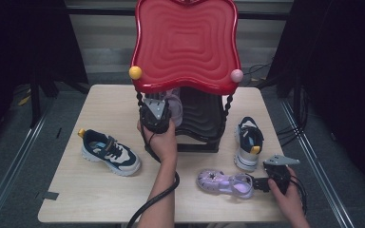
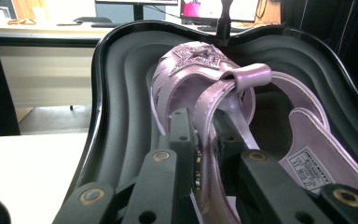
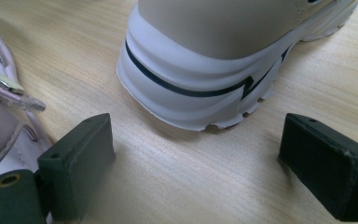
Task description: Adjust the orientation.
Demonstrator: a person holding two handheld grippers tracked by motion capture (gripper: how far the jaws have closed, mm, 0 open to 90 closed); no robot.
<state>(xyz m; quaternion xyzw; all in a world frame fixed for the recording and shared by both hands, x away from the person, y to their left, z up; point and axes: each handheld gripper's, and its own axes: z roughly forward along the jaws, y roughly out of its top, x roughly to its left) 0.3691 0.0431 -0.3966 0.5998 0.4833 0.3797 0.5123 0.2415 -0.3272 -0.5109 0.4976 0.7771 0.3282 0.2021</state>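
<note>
Wooden table (image 1: 100, 190) with a red 2-tier shoe rack (image 1: 185, 42) at the back, dark room around it. Step in hand, as I judge it: putting shoes onto the rack. Left gripper (image 1: 154, 111) reaches into the black lower tray (image 2: 121, 93), jaws pinching the strap of a purple sandal (image 2: 205, 88) that sits in that tray. Right gripper (image 1: 266, 183) hangs low over the table with jaws spread wide, holding nothing, just beside the second purple sandal (image 1: 223, 183) and facing the white-soled sneaker (image 3: 205, 79). Another navy sneaker (image 1: 110, 152) lies well to the left. Next move likely: release the strap, back out, then grab the next shoe. Insole label (image 2: 307, 168) seems to read HELLO KITTY; finer print too small.
</note>
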